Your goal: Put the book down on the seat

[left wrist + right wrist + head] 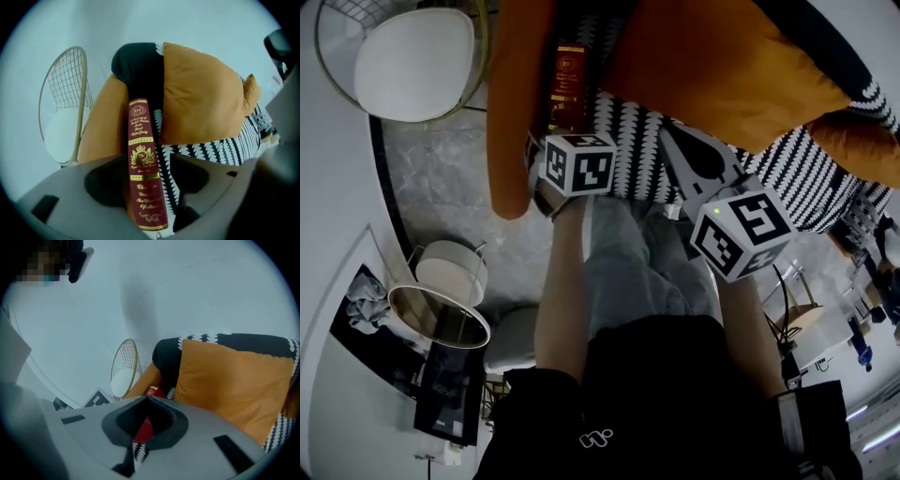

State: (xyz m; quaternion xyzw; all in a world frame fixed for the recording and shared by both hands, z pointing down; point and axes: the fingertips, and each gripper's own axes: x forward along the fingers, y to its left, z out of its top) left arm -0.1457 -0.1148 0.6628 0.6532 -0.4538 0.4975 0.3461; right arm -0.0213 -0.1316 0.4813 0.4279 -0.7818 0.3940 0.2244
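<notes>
A dark red book [568, 82] with gold lettering on its spine stands on edge on the armchair, squeezed between the orange armrest [511, 112] and the black-and-white patterned seat [637, 141]. In the left gripper view the book [143, 159] runs between the jaws of my left gripper [143, 161], which stand wide with dark gaps on both sides of the spine. My right gripper [668, 131] hovers over the seat to the right of the book, its jaws closed to a point with nothing in them [147, 398]. Past them, a red strip of the book [143, 430] shows.
A big orange pillow [722, 66] leans on the chair's back and covers much of the seat's right side. A gold wire chair with a white cushion [412, 61] stands to the left. Round side tables [441, 314] sit on the marble floor near the person's legs.
</notes>
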